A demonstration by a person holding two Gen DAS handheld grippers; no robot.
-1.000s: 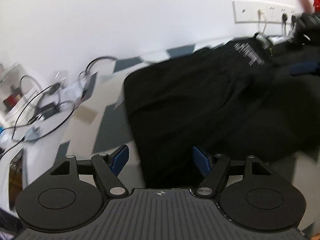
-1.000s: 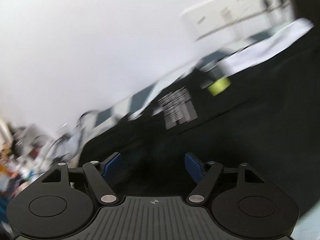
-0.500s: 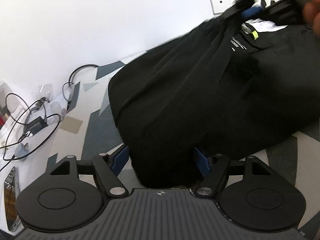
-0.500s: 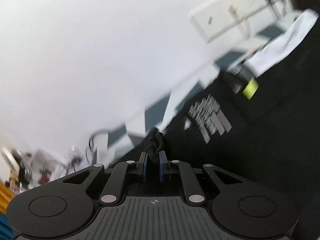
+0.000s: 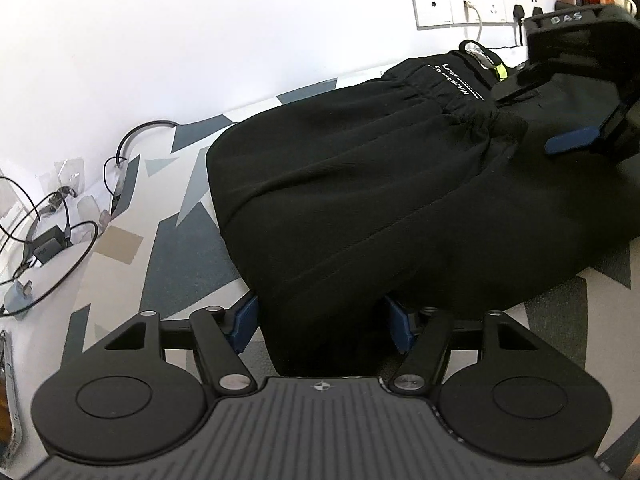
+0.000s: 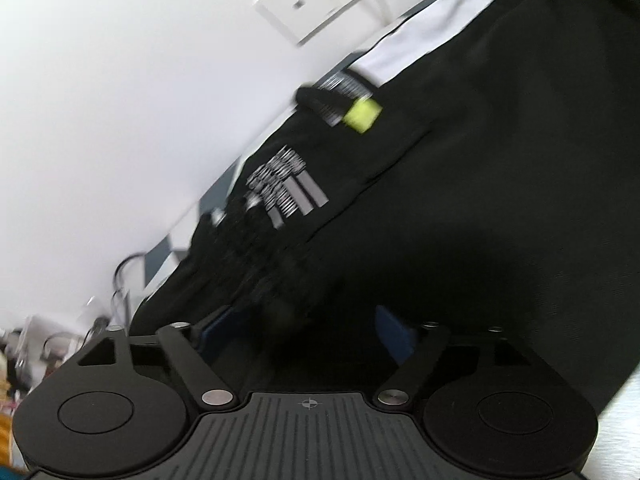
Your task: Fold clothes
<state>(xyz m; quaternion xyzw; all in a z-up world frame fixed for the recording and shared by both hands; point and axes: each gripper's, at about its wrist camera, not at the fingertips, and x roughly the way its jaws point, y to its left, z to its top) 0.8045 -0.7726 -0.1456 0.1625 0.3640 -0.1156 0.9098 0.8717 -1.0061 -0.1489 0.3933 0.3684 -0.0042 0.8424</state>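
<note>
A black garment [image 5: 380, 200] with white print and a yellow tag lies folded on a patterned cloth surface [image 5: 180, 256]. My left gripper [image 5: 322, 326] is open, its blue pads on either side of the garment's near edge. My right gripper shows in the left wrist view at the upper right [image 5: 576, 140], over the elastic waistband. In the right wrist view the right gripper [image 6: 304, 332] is open with black fabric [image 6: 460, 200] lying between its pads.
A white wall with a socket strip [image 5: 472, 4] runs behind. Cables and small electronics [image 5: 48, 232] lie at the left edge of the surface. A white strip of cloth [image 6: 420, 44] lies by the wall.
The right gripper was shut on the waistband half a second ago and has now opened. The garment's fold has settled lower. The left gripper has stayed open around the near edge.
</note>
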